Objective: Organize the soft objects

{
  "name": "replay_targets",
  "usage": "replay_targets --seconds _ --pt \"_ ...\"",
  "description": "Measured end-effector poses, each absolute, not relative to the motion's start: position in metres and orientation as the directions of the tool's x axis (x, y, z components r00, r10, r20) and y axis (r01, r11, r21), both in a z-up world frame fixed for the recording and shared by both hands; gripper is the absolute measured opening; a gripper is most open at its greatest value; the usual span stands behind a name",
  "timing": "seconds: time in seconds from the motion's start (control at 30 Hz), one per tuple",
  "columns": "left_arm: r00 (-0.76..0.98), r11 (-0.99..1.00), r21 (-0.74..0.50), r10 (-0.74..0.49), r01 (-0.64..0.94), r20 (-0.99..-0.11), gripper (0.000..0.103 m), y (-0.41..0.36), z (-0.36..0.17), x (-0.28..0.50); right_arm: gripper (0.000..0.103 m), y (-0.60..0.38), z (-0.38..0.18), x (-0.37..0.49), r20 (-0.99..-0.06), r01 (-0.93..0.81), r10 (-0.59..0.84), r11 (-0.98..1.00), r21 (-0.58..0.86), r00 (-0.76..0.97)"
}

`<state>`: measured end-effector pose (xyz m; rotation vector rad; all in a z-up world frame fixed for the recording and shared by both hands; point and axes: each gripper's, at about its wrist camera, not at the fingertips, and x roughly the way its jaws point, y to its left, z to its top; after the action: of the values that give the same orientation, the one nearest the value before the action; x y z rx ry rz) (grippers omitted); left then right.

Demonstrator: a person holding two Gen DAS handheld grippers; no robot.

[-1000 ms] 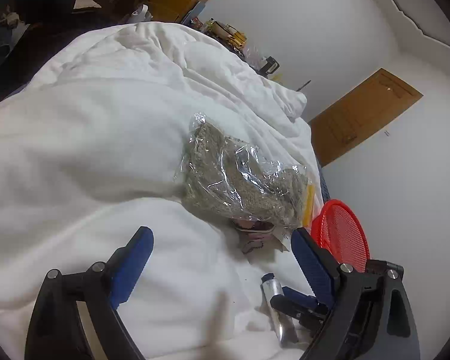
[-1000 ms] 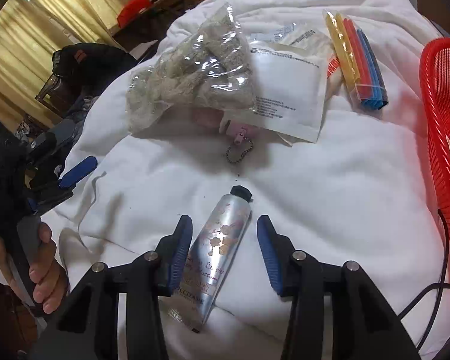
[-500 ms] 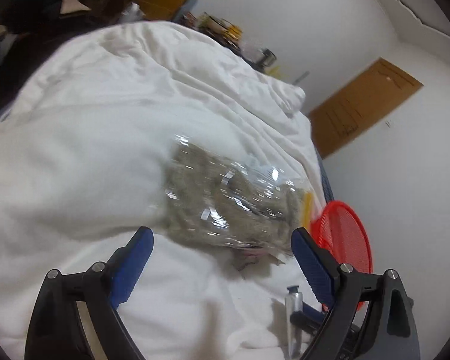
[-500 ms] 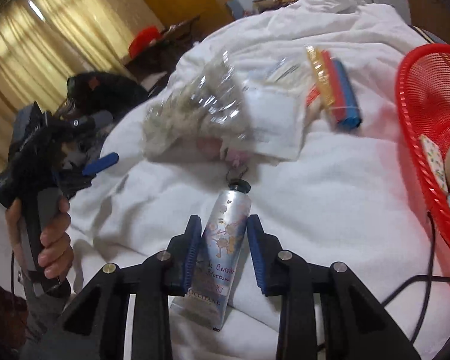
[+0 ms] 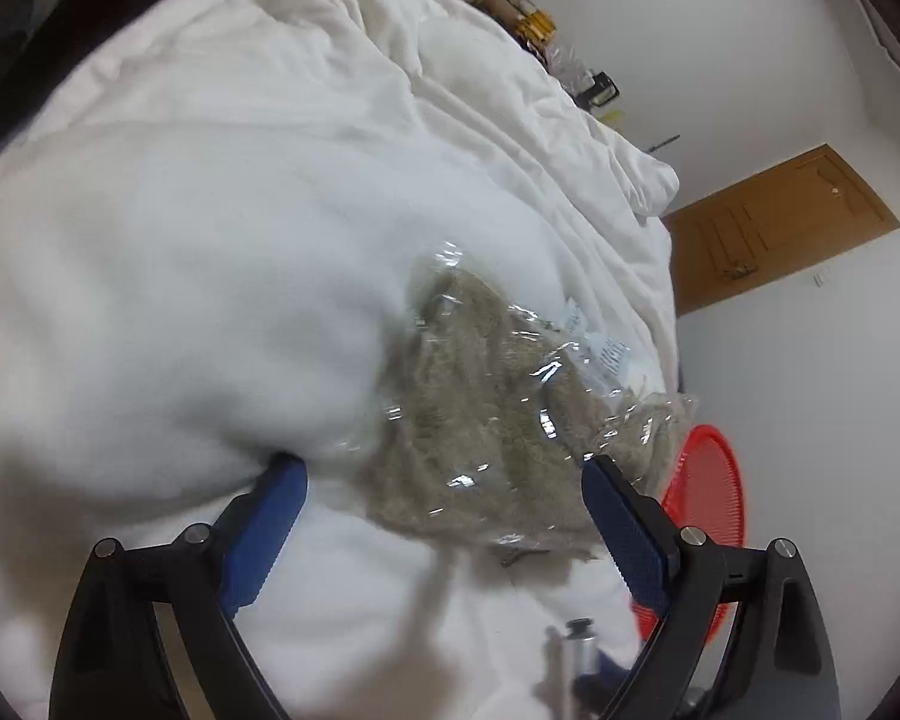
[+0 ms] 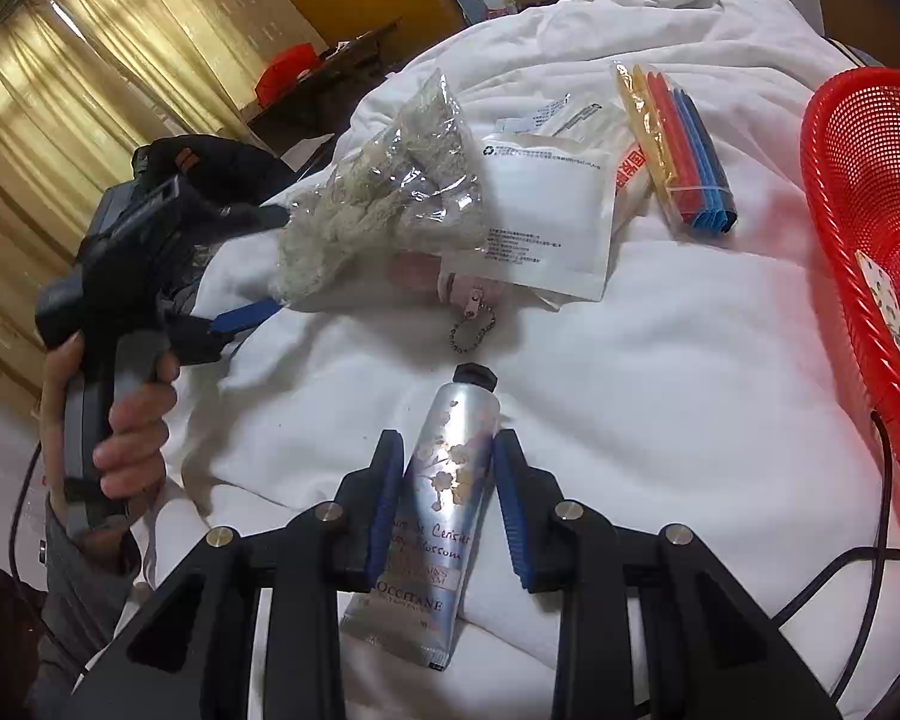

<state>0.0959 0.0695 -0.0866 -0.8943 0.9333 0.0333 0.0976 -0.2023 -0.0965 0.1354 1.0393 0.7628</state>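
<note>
Tube point(image 6: 444, 498) is clamped between right gripper point(image 6: 448, 450) pads, just closed. Left gripper point(image 5: 444, 480) is spread wide at bag point(image 5: 498, 420) on duvet point(image 5: 180, 270).

A silver hand-cream tube point(image 6: 444, 504) with a black cap and blossom print lies lengthwise on the white duvet point(image 6: 660, 408), cap pointing away. Beyond it on the duvet sits a crinkled clear bag of grey-beige fluff point(image 6: 378, 198), overlapping a flat white pouch point(image 6: 540, 210). A pack of yellow, red and blue strips point(image 6: 678, 150) lies nearer the red basket point(image 6: 858, 180).
</note>
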Motion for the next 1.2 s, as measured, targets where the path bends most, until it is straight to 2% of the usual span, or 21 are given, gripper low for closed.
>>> replay_targets --seconds 0.13,0.2,0.3,0.37,0.4,0.47,0.53,0.63,0.73,0.8,0.9,0.93,0.97,1.0,1.03,1.07,1.2 --pt "0.580 0.659 -0.633 -0.350 -0.406 -0.736 0.094 0.070 -0.098 0.117 0.030 -0.201 -0.098 0.100 -0.727 -0.504 0.629 0.739 0.447 0.276" --pt "0.593 0.601 -0.670 -0.367 -0.437 -0.716 0.094 0.079 -0.107 0.118 0.030 -0.201 -0.098 0.099 -0.727 -0.506 0.629 0.738 0.446 0.277" --pt "0.614 0.585 -0.683 -0.361 -0.438 -0.702 0.085 0.082 -0.109 0.112 0.030 -0.202 -0.099 0.100 -0.727 -0.505 0.631 0.736 0.450 0.272" --pt "0.619 0.604 -0.671 -0.344 -0.430 -0.706 0.063 0.081 -0.107 0.106 0.030 -0.201 -0.099 0.100 -0.727 -0.505 0.631 0.736 0.451 0.270" --pt "0.621 0.607 -0.673 -0.346 -0.423 -0.703 0.056 0.081 -0.107 0.104 0.030 -0.201 -0.099 0.100 -0.727 -0.506 0.631 0.736 0.450 0.270" --pt "0.628 0.590 -0.699 -0.377 -0.404 -0.681 0.028 0.081 -0.111 0.100 0.030 -0.201 -0.099 0.099 -0.728 -0.508 0.630 0.736 0.448 0.271" --pt "0.638 0.563 -0.731 -0.410 -0.385 -0.652 0.013 0.083 -0.115 0.094 0.030 -0.201 -0.099 0.100 -0.728 -0.507 0.631 0.735 0.450 0.269" --pt "0.657 0.549 -0.749 -0.415 -0.371 -0.629 0.007 0.085 -0.113 0.080 0.030 -0.202 -0.099 0.100 -0.727 -0.507 0.631 0.735 0.450 0.269" --pt "0.689 0.526 -0.778 -0.421 -0.344 -0.590 0.005 0.086 -0.101 0.051 0.030 -0.202 -0.099 0.100 -0.728 -0.508 0.631 0.735 0.449 0.270" --pt "0.692 0.518 -0.780 -0.417 -0.352 -0.589 0.005 0.085 -0.094 0.033 0.030 -0.202 -0.099 0.100 -0.728 -0.508 0.630 0.735 0.449 0.269" --pt "0.664 0.516 -0.749 -0.391 -0.415 -0.637 0.006 0.083 -0.093 0.010 0.030 -0.202 -0.099 0.100 -0.728 -0.508 0.630 0.735 0.448 0.269" --pt "0.645 0.524 -0.732 -0.385 -0.436 -0.660 0.015 0.083 -0.093 0.005 0.030 -0.202 -0.099 0.100 -0.728 -0.508 0.630 0.735 0.449 0.269" --pt "0.635 0.535 -0.724 -0.388 -0.435 -0.668 0.035 0.082 -0.092 0.005 0.030 -0.202 -0.099 0.100 -0.728 -0.508 0.631 0.735 0.449 0.270" --pt "0.634 0.549 -0.721 -0.389 -0.423 -0.669 0.048 0.081 -0.089 0.007 0.030 -0.202 -0.099 0.100 -0.728 -0.508 0.631 0.735 0.449 0.270" --pt "0.647 0.566 -0.721 -0.383 -0.400 -0.660 0.070 0.080 -0.085 0.008 0.030 -0.202 -0.099 0.100 -0.728 -0.508 0.630 0.735 0.449 0.269" --pt "0.657 0.588 -0.712 -0.368 -0.384 -0.658 0.081 0.079 -0.080 0.008 0.030 -0.202 -0.099 0.100 -0.728 -0.508 0.631 0.735 0.449 0.269" --pt "0.665 0.711 -0.631 -0.312 -0.310 -0.679 0.088 0.064 -0.059 0.021 0.030 -0.203 -0.101 0.101 -0.728 -0.506 0.632 0.734 0.453 0.265"
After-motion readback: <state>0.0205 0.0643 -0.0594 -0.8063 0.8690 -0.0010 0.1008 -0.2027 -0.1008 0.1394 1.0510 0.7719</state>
